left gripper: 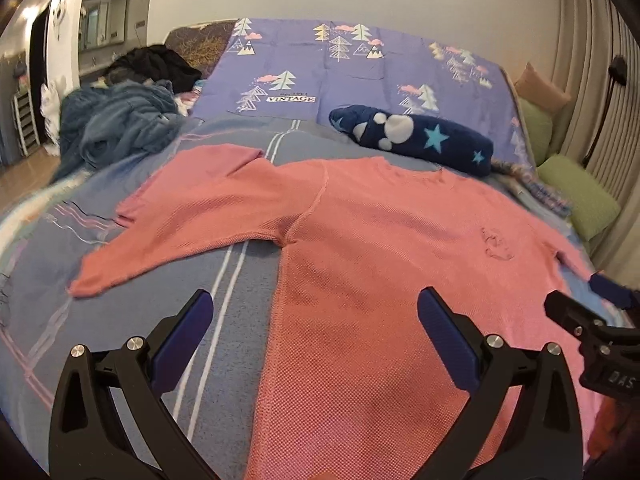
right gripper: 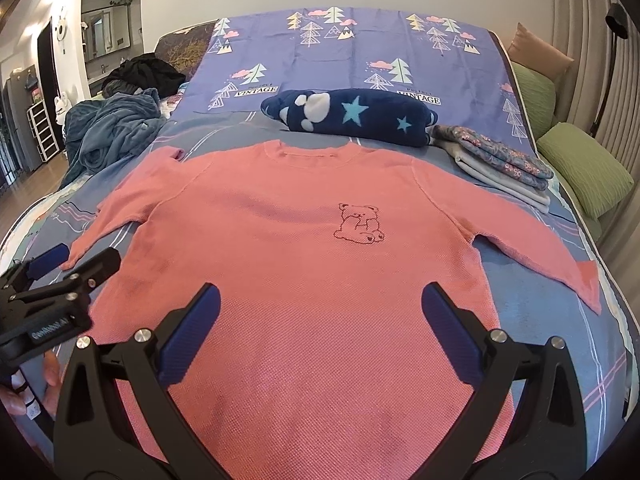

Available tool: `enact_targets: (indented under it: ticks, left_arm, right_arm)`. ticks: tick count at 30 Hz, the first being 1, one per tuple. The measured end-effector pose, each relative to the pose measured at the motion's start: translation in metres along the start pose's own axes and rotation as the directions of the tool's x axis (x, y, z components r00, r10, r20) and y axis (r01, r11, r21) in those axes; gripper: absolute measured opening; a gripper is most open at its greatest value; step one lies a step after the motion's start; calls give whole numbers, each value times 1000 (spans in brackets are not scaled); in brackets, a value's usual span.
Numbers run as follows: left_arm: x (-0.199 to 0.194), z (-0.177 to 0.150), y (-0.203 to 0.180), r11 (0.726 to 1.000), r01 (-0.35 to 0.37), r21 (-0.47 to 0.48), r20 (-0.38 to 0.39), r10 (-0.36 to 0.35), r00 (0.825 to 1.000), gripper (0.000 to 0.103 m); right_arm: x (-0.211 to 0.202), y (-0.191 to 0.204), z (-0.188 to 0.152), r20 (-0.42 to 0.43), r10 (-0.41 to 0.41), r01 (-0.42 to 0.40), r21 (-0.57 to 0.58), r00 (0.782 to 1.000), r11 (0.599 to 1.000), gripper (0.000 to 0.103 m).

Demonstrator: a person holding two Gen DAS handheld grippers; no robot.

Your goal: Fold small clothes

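Your left tongs [left gripper: 316,312] and right tongs [right gripper: 320,308] both hang wide and empty over the hem end of the pink sweater [right gripper: 304,240], which lies face up and spread flat on the bed [right gripper: 540,304]. Pinch too deep and you could drag the bedspread up with the knit. Both sleeves splay outward, so an uneven lift would skew the fold. Further off, the folded stack [right gripper: 500,164] sits near the right shoulder; a swept sleeve might topple it.
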State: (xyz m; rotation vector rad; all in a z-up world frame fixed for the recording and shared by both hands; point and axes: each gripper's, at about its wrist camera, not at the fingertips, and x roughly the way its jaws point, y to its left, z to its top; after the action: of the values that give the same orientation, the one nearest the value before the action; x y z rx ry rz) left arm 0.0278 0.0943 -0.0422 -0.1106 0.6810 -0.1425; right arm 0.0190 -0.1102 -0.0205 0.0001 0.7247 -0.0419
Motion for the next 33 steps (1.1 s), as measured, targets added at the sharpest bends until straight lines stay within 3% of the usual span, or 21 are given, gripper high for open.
enact_targets:
  ticks: [5, 8, 10, 11, 12, 13, 14, 17, 19, 23, 24, 25, 26, 27, 28, 29, 30, 32, 33]
  left_arm:
    - [7, 4, 41, 992, 17, -125, -34, -22, 999, 102]
    - [10, 7, 101, 949, -17, -316, -53, 0, 999, 102]
    - [15, 0, 152, 876, -38, -482, -61, 10, 998, 102]
    - [20, -8, 183, 814, -61, -577, -83, 16, 996, 102]
    - [24, -14, 201, 772, -78, -631, -104, 15, 994, 102]
    - [32, -24, 227, 706, -88, -703, -135, -11, 991, 102]
    - [37, -29, 240, 672, -85, -735, -144, -31, 989, 102]
    - [62, -47, 287, 521, -64, -851, -139, -107, 985, 102]
    - [74, -53, 304, 453, -48, -890, -118, -129, 984, 102]
    - [94, -51, 327, 361, 3, -932, -41, -114, 993, 101]
    - [97, -49, 329, 345, 14, -938, -26, -109, 994, 99]
    - [101, -49, 332, 332, 20, -943, -15, -103, 995, 89]
    - [107, -46, 336, 324, 19, -946, -13, -98, 995, 74]
    - [112, -45, 340, 318, 10, -948, -21, -95, 995, 65]
    - [114, -44, 342, 312, 6, -950, -25, -96, 995, 44]
    - [114, -42, 344, 314, -9, -949, -41, -94, 995, 31]
    - [111, -40, 345, 326, -31, -945, -60, -80, 995, 5]
    - [98, -27, 341, 389, -37, -921, -50, -24, 998, 2]
    - [88, -12, 333, 447, -33, -894, -28, 19, 999, 2]
  right_arm:
    - [5, -9, -1, -25, 50, -49, 40, 998, 998, 101]
    - [9, -22, 1, -41, 86, -82, 91, 995, 993, 101]
    - [15, -32, -1, -59, 92, -83, 131, 994, 988, 101]
    - [17, -35, -2, -67, 92, -82, 146, 993, 986, 101]
    - [21, -41, -4, -82, 91, -76, 167, 993, 983, 101]
    - [24, -45, -5, -90, 86, -69, 179, 992, 981, 101]
    - [26, -49, -7, -99, 77, -57, 190, 992, 980, 101]
    - [30, -56, -8, -107, 52, -31, 196, 993, 980, 101]
    - [31, -58, -9, -111, 44, -21, 196, 993, 980, 101]
    - [32, -58, -8, -112, 38, -16, 191, 993, 981, 101]
    - [33, -58, -7, -113, 36, -14, 189, 993, 982, 101]
    - [33, -58, -7, -114, 34, -12, 186, 993, 983, 101]
    - [34, -58, -7, -116, 32, -10, 184, 993, 983, 101]
    - [36, -58, -6, -119, 29, -7, 185, 993, 983, 101]
    - [37, -58, -6, -121, 29, -6, 187, 992, 982, 101]
    - [38, -59, -6, -125, 29, -5, 190, 992, 982, 101]
    - [38, -60, -6, -125, 30, -5, 193, 992, 981, 101]
    - [39, -63, -6, -123, 27, -2, 199, 992, 980, 101]
    - [39, -63, -6, -121, 25, 0, 199, 992, 980, 101]
